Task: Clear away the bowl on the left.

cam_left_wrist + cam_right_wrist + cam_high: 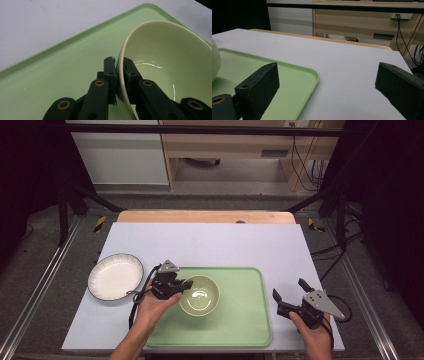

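Bowl (pixel 199 295) sits on the green tray (pixel 240 320), left hand-held gripper (pixel 181 286) clamped on its left rim, so probably mid-grasp, lift comes next, maybe toward the white plate (pixel 115 276) further left. Right hand-held gripper (pixel 289 296) idles wide apart over the worktop (pixel 210 242)

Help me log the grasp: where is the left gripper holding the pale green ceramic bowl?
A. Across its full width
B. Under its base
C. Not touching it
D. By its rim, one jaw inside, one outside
D: the left gripper pinches the pale green ceramic bowl at its rim, jaws on either side of the wall.
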`<state>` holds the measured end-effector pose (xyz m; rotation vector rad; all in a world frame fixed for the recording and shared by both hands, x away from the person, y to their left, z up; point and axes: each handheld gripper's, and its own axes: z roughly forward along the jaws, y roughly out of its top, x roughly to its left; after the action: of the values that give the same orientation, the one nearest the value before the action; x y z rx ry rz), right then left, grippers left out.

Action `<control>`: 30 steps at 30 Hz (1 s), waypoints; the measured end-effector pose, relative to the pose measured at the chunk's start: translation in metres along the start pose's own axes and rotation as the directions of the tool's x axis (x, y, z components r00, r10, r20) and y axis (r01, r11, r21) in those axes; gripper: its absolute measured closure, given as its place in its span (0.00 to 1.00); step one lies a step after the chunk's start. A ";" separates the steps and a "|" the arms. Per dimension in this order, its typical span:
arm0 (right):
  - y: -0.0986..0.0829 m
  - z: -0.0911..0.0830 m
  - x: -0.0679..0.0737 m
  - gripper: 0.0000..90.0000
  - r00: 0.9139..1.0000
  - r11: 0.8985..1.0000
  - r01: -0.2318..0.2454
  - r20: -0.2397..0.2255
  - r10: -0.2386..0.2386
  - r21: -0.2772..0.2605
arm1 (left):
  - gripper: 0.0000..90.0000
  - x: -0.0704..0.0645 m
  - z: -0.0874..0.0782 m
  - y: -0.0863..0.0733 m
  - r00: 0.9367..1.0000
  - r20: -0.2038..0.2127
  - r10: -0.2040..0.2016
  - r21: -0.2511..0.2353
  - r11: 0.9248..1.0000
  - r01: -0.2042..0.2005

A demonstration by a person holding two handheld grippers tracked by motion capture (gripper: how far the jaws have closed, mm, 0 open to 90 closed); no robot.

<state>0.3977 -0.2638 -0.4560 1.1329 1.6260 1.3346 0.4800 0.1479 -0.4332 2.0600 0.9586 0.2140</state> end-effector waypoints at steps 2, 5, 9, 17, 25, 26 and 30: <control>0.000 0.000 0.000 0.06 1.000 1.000 0.003 0.000 -0.003 0.000 | 0.92 0.000 0.001 -0.001 1.000 0.015 -0.011 0.005 1.000 0.011; 0.000 0.000 0.000 0.06 1.000 1.000 0.001 0.000 -0.001 0.001 | 0.92 0.001 0.003 -0.002 0.999 0.025 -0.020 0.008 1.000 0.019; 0.000 0.000 0.000 0.06 1.000 1.000 0.000 0.000 0.000 0.000 | 0.92 0.000 0.003 -0.002 1.000 0.027 -0.015 0.019 1.000 0.014; 0.000 0.000 0.000 0.06 1.000 1.000 0.002 0.001 -0.002 0.000 | 0.92 0.002 0.003 -0.003 0.999 0.038 -0.017 0.041 0.999 0.015; 0.000 0.000 0.000 0.06 1.000 1.000 0.002 -0.002 -0.002 0.001 | 0.92 0.000 0.006 -0.004 0.999 0.045 -0.016 0.047 0.999 0.014; 0.000 0.000 0.000 0.06 1.000 1.000 0.001 -0.002 -0.001 0.002 | 0.92 0.000 0.006 -0.004 0.999 0.044 -0.016 0.048 0.999 0.014; 0.000 0.000 0.000 0.06 1.000 1.000 -0.004 -0.001 0.004 -0.001 | 0.92 0.001 0.006 -0.004 0.999 0.040 -0.022 0.048 0.999 0.020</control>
<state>0.3977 -0.2638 -0.4559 1.1361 1.6245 1.3384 0.4813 0.1461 -0.4407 2.0886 0.9683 0.1391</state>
